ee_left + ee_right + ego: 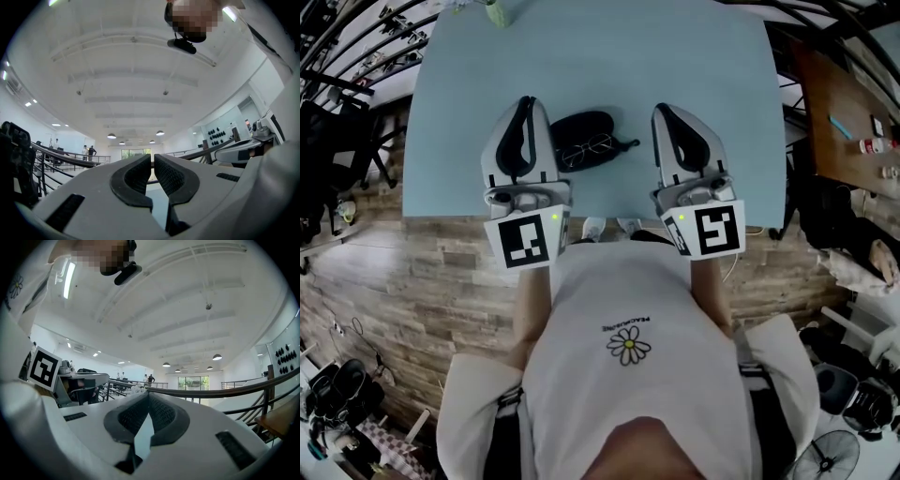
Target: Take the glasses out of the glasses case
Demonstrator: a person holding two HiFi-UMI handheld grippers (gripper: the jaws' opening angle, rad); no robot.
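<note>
Head view shows the black glasses case (581, 125) lying open near the close edge of the pale blue table (675, 56). The wire-framed glasses (586, 150) rest at its nearer side, in it or just against it, I cannot tell which, and bare tabletop runs beyond to the far edge, where a green object (497, 11) stands. The left gripper (526, 101) and right gripper (661, 111) flank the case, the left close beside it and the right a little apart, and each gripper's own view shows its claw closed with nothing between the pads.
</note>
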